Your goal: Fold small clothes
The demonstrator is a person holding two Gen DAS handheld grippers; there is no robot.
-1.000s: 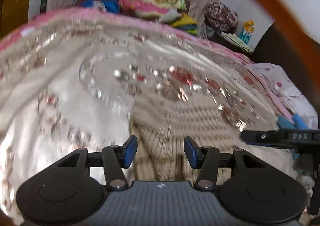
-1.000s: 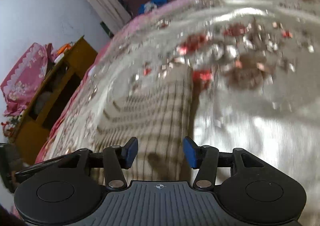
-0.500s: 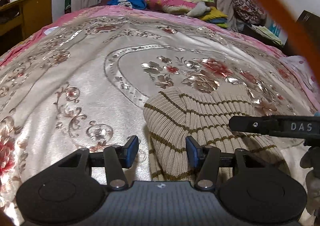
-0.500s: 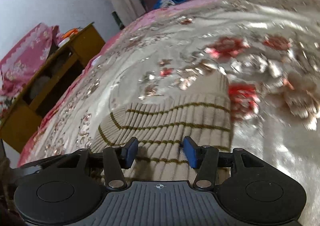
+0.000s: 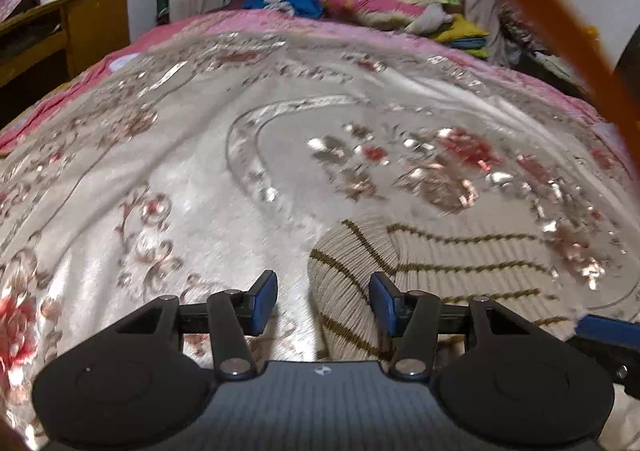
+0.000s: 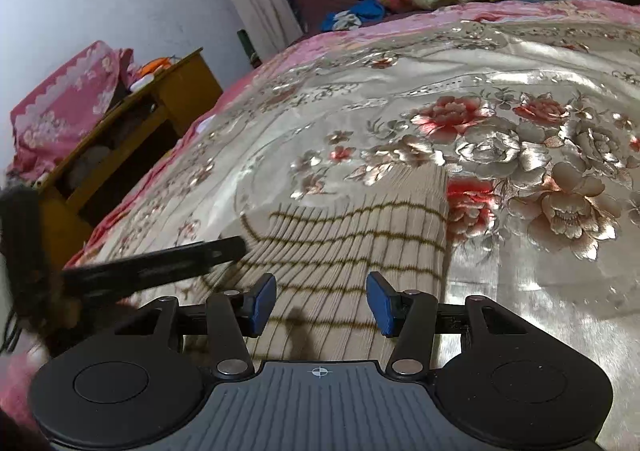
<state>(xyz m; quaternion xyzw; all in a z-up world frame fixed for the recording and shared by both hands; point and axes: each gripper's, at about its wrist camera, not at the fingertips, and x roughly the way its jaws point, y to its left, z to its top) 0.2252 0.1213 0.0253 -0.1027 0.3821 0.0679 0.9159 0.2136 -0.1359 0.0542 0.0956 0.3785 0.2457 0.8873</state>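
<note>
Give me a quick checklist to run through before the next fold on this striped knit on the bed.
1. Left gripper open: ok.
2. Right gripper open: ok.
3. Neither gripper holds the striped knit: ok.
4. Knit lying flat on the bedspread: not ok, its left edge is humped up.
5. Left gripper lined up on that edge: ok, the edge sits between its fingers.
6. Near hem of the knit visible: cannot tell, the grippers hide it.

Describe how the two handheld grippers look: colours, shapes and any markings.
Both the left gripper and right gripper are black, with blue pads on angled linkage arms, two round discs flanking a ribbed grey plate bearing a small crosshair mark. An orange cable arcs past the left.
</note>
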